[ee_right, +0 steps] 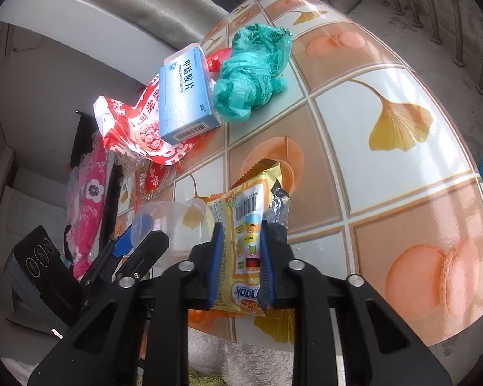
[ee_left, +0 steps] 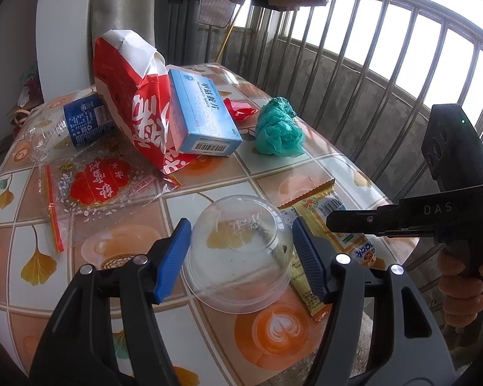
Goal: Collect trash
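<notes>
Close wrist views (shared table [ee_left: 228,173])

The left gripper [ee_left: 241,257] has matte black linkage arms with triangular cut-outs, round silver pivot pins and ribbed blue pads [ee_left: 174,257]. The right gripper [ee_right: 240,263] is built the same way. At the right edge of the left wrist view, its black body reads "DAS" under a green light, with bare fingers [ee_left: 463,302] on the handle.
</notes>
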Demonstrator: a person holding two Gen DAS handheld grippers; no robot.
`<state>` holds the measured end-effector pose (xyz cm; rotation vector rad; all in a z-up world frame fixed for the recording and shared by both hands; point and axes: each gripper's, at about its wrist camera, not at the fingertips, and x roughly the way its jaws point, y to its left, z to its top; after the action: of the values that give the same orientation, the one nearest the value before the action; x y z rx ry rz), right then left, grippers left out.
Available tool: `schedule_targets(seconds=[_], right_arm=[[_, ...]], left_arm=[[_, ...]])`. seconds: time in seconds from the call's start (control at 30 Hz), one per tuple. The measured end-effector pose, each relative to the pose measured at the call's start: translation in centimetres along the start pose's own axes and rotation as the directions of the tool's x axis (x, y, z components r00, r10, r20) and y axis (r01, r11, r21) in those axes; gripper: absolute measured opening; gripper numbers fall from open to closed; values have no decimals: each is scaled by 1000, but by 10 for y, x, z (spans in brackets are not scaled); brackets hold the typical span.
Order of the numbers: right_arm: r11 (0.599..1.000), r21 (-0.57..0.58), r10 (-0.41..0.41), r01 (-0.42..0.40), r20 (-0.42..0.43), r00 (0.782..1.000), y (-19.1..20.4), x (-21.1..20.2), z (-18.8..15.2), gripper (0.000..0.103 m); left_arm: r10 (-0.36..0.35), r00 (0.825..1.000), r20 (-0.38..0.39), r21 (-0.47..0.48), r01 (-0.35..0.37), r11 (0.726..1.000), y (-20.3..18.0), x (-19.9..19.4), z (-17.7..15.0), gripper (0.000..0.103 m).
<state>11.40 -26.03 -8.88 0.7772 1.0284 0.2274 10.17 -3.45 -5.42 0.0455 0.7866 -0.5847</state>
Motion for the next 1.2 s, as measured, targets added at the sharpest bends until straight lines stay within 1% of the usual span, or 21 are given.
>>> schedule_targets(seconds=[0.07,0.27,0.4,0.6,0.7,0.8,0.9,0.97,1.0,1.07,1.1,1.13,1.17,1.2], right_arm=[[999,16,27,-27,3,1000,-3,1,0,5],[998,3,59,-59,39,997,-2,-10,1,3],[996,-2,85,-85,73,994,-3,-25,2,3],[992,23,115,-120,163,980,-16,-65,4,3],[993,39,99,-112,244,965,-29,-97,3,3],[994,74,54,-84,341,938,-50,-136,1,3],[989,137,-15,-50,436,900,-80,-177,-6,3],[980,197,-91,-9,493,865,-102,-203,-13,3],[973,229,-135,17,512,849,-112,-213,-16,3],[948,307,-250,90,538,805,-136,-234,-24,3],[932,343,-302,121,543,783,-146,-241,-28,3],[911,385,-354,150,541,763,-160,-248,-31,3],[892,421,-390,163,537,748,-174,-253,-34,3],[879,447,-411,166,533,739,-185,-255,-36,3]], left_arm=[[-4,1000,-1,0,4,1000,1,0,0,61],[-11,1000,15,-18,12,1000,0,-6,3,61],[-31,998,49,-35,33,999,-2,-16,10,61],[-78,992,97,-29,82,996,-17,-29,29,61],[-128,986,108,-14,131,991,-32,-29,42,61],[-190,975,112,18,190,982,-57,-24,60,61],[-262,959,105,68,256,964,-90,-13,78,61],[-318,945,77,104,310,945,-120,0,92,61],[-347,936,58,119,339,933,-135,8,97,61],[-396,918,19,138,390,910,-162,23,106,61],[-430,903,-17,146,427,892,-182,36,113,61],[-450,892,-46,149,452,880,-196,47,118,61],[-472,877,-87,149,480,864,-213,62,122,61],[-486,865,-123,144,500,854,-226,75,125,61]])
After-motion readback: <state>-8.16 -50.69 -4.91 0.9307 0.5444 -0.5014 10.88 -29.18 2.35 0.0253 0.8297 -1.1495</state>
